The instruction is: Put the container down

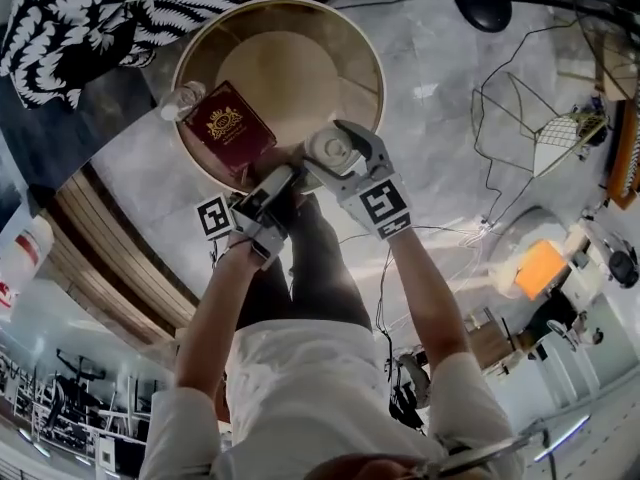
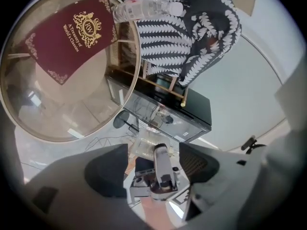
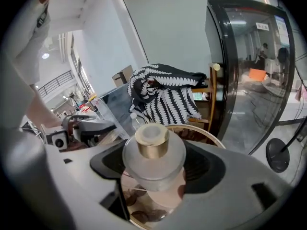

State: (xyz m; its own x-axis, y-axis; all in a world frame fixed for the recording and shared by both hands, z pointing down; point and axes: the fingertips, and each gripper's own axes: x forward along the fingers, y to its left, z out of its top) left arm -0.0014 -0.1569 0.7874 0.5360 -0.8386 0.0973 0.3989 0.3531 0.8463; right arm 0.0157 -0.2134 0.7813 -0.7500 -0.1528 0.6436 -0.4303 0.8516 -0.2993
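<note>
The container (image 1: 330, 150) is a clear glass jar with a frosted lid and a gold knob (image 3: 152, 141). My right gripper (image 1: 338, 158) is shut on it, its dark pads (image 3: 204, 163) pressed to the jar's sides, and holds it over the near rim of a round gold-rimmed glass table (image 1: 372, 58). My left gripper (image 1: 268, 200) stands open just to the left of it at the table's edge, with nothing between its pads (image 2: 106, 170). In the left gripper view the right gripper (image 2: 163, 172) shows beyond the gap.
A dark red book (image 1: 228, 126) and a lying plastic bottle (image 1: 182, 100) rest on the table's left part. A black-and-white patterned cloth (image 1: 110, 8) hangs over a wooden chair beyond. A black glass cabinet (image 3: 249, 66) stands beside it. Cables run across the marble floor (image 1: 450, 118).
</note>
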